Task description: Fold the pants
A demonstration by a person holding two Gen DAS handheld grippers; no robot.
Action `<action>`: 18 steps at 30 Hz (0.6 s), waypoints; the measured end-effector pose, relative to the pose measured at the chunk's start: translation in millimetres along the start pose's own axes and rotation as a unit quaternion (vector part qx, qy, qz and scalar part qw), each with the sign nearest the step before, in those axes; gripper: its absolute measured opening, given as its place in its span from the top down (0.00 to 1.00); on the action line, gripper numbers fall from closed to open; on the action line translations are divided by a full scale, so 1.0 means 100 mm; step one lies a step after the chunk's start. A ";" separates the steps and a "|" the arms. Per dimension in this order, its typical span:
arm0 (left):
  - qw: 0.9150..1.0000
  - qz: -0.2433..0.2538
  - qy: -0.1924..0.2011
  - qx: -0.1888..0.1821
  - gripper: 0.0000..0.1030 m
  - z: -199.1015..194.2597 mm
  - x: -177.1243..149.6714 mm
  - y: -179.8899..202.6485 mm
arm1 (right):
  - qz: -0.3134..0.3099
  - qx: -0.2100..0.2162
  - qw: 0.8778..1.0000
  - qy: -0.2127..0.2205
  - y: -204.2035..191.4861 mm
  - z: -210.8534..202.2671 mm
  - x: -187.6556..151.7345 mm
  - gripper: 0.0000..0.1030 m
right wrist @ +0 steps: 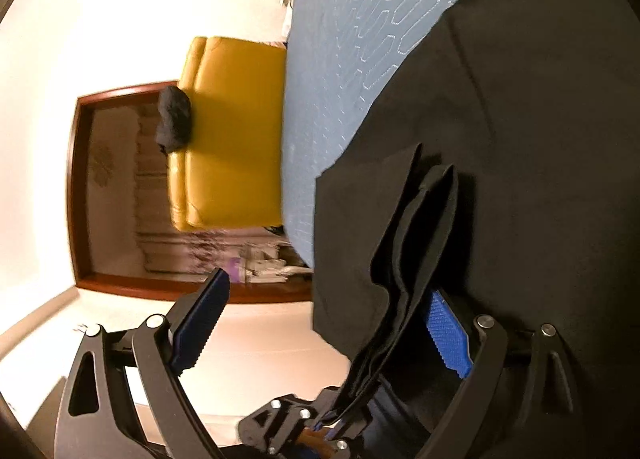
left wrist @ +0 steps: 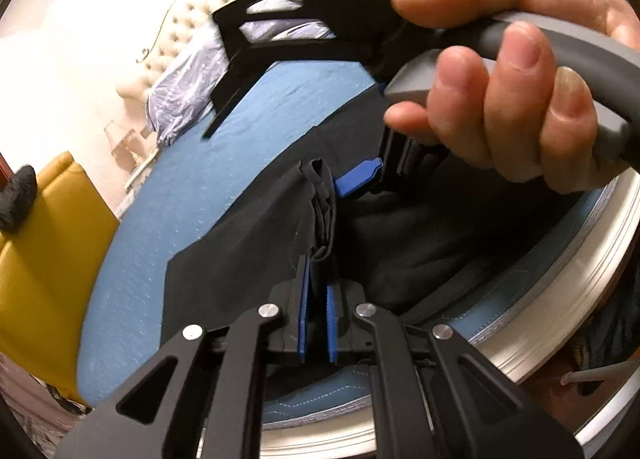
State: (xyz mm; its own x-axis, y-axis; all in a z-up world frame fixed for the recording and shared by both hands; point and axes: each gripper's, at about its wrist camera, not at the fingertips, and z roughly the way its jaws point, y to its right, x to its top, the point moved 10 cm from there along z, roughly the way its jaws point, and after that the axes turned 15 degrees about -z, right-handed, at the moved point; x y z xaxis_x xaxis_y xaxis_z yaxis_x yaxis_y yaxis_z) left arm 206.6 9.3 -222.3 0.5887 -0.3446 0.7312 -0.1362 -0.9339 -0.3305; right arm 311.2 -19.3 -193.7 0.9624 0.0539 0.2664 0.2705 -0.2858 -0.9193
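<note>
Pants (left wrist: 248,243) of dark, almost black cloth, one pair, lie spread over a blue quilted bed cover (left wrist: 168,227), with a bunched edge lifted off it.

In the left wrist view, from left to right: one mustard-yellow leather armchair (left wrist: 44,259) with one dark lump of cloth (left wrist: 18,195) on its top edge, then one cream tufted headboard (left wrist: 224,7) above one pale lilac pillow (left wrist: 188,83), then the blue cover and the pants. Low in the middle, the left tongs (left wrist: 316,323) are clenched on a narrow fold of the pants, their two blue pads (left wrist: 303,315) close together with the cloth running up between them. To the right, one hand (left wrist: 520,83) grips the grey handle of the right tongs (left wrist: 372,175), of which a single blue pad tip shows just above the cloth. A white bed frame rim (left wrist: 592,259) curves along the far right.

In the right wrist view, turned on its side, the same armchair (right wrist: 232,131) stands left of the bed cover (right wrist: 360,59), with a brown wooden frame (right wrist: 76,187) beyond it. The right tongs (right wrist: 324,319) are released, their two blue pads (right wrist: 446,335) well apart, and a hanging fold of the pants (right wrist: 520,139) lies between them, near the right-hand pad.
</note>
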 end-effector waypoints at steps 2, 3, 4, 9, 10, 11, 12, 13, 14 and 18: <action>1.000 0.015 0.010 0.010 0.93 -0.04 0.00 0.09 | -0.018 -0.029 0.999 -0.016 0.03 0.04 -0.01 0.13; 1.000 0.023 0.014 0.014 0.93 -0.05 0.02 0.11 | -0.034 -0.050 0.998 -0.028 0.02 0.08 -0.04 0.16; 0.999 0.030 0.020 0.020 0.93 -0.05 0.03 0.13 | -0.042 -0.063 0.996 -0.035 0.09 0.09 -0.05 0.22; 0.999 0.030 0.025 0.017 0.93 -0.03 0.06 0.13 | -0.078 -0.116 0.988 -0.068 0.19 0.16 -0.19 0.80; 0.999 0.026 0.027 0.014 0.93 -0.03 0.07 0.12 | -0.085 -0.120 0.987 -0.071 0.20 0.16 -0.21 0.87; 0.999 0.021 0.028 0.012 0.93 -0.05 0.06 0.12 | -0.094 -0.124 0.985 -0.069 0.20 0.15 -0.23 0.92; 1.000 0.011 0.026 0.003 0.93 -0.05 0.07 0.12 | -0.098 -0.120 0.986 -0.064 0.20 0.12 -0.22 0.94; 1.000 -0.004 0.023 -0.009 0.89 -0.06 0.08 0.12 | -0.100 -0.115 0.986 -0.059 0.19 0.08 -0.22 0.94; 0.999 -0.028 0.020 -0.035 0.75 -0.06 0.09 0.09 | -0.104 -0.117 0.986 -0.051 0.18 0.04 -0.19 0.94; 0.985 -0.146 0.018 -0.092 0.34 -0.30 0.16 -0.22 | -0.120 -0.138 0.983 -0.024 0.12 -0.31 -0.06 0.94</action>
State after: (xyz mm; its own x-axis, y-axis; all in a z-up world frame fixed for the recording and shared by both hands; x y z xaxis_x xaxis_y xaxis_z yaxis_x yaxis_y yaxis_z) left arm 195.1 21.3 -186.1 0.5965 -0.0581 0.8005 -0.1087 -0.9940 0.0089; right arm 308.3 -53.0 -197.3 0.8739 0.1942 0.4456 0.4783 -0.5075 -0.7167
